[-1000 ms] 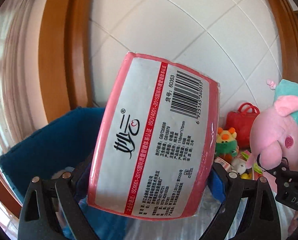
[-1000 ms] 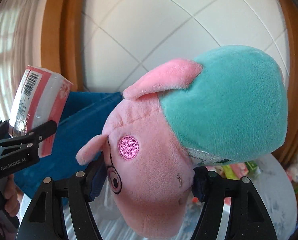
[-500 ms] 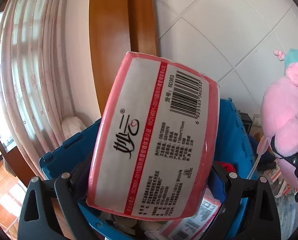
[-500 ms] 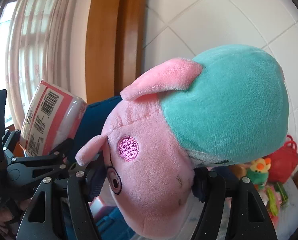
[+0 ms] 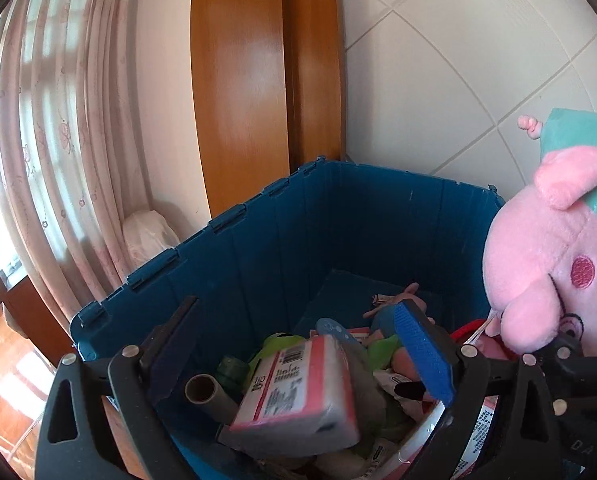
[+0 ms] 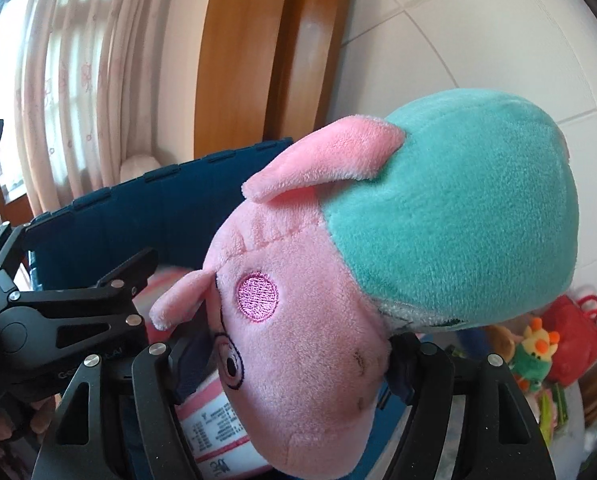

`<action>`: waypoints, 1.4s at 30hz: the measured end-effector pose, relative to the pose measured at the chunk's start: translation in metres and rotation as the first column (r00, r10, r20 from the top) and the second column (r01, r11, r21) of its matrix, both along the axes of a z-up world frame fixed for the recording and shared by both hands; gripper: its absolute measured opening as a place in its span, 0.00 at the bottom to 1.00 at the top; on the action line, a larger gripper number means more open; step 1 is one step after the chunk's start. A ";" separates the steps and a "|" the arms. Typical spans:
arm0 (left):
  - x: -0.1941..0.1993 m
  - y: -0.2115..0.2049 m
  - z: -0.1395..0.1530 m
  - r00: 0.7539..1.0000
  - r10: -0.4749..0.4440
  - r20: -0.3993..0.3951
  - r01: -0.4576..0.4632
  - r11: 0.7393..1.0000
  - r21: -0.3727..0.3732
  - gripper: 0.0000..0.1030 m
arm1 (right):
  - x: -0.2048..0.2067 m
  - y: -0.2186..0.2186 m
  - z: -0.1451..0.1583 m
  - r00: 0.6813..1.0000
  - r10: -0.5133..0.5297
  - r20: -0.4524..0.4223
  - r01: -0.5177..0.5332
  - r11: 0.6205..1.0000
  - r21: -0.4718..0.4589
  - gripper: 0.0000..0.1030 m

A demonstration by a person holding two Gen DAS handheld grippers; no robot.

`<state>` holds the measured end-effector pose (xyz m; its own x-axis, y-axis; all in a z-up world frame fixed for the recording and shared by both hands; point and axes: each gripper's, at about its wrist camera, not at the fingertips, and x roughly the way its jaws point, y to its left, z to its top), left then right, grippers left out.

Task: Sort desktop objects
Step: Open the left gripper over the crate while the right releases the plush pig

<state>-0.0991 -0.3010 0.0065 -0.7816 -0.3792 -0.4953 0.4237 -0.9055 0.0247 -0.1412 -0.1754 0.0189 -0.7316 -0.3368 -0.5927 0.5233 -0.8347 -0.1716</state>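
Two handheld grippers hover over an open blue plastic bin [image 5: 338,232] that stands against a white tiled wall, beside a wooden door frame [image 5: 258,80] and a pale pink curtain [image 5: 58,120]. The left gripper [image 5: 298,356] has its jaws spread wide with nothing between them; one finger carries a blue ribbed pad [image 5: 422,352]. Directly below it, a pink-and-white tissue pack [image 5: 298,392] with a barcode label lies tilted on top of the jumble inside the bin, apart from both fingers. Around the pack sit a grey cardboard tube [image 5: 210,396], green soft toys and other printed packets. The right gripper [image 6: 298,364] clamps a pink plush pig [image 6: 318,300] in a teal dress by its head, the snout pointing down toward the camera and the body rising above the jaws. The pig hangs over the bin's right side; its jaws have just been opening slightly, yet the toy sits pressed between them. Past the bin, on the right, lie a red toy bag [image 6: 574,340] and a small yellow-green plush [image 6: 534,352].
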 end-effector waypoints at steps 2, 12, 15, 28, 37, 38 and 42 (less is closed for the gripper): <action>-0.003 -0.008 -0.002 1.000 0.017 0.011 -0.017 1.000 0.000 0.94 | -0.008 -0.004 -0.004 1.000 0.009 0.016 -0.010 1.000 0.007 0.71; -0.001 -0.019 -0.005 0.998 0.032 0.058 -0.035 0.998 0.054 0.94 | -0.037 -0.006 -0.009 0.997 -0.079 0.002 0.079 0.994 0.074 1.00; 0.000 -0.019 -0.006 0.998 0.024 0.063 -0.027 0.998 0.053 0.94 | -0.034 0.001 -0.006 0.996 -0.085 0.000 0.084 0.994 0.066 1.00; 0.002 -0.003 -0.007 0.997 -0.026 0.069 0.022 0.999 0.049 0.94 | -0.006 0.018 -0.003 0.992 -0.114 -0.046 0.117 0.990 0.083 1.00; 0.007 0.015 0.001 0.998 -0.046 0.045 0.044 0.998 0.050 0.94 | 0.006 0.053 0.004 0.986 -0.151 -0.065 0.153 0.988 0.020 1.00; 0.008 0.019 0.003 0.998 -0.049 0.039 0.047 0.998 0.049 0.94 | 0.008 0.058 0.005 0.986 -0.155 -0.066 0.156 0.988 0.010 1.00; 0.015 0.037 0.012 0.998 -0.064 -0.005 0.065 0.997 0.051 0.94 | 0.019 0.082 0.009 0.981 -0.175 -0.082 0.172 0.984 -0.034 1.00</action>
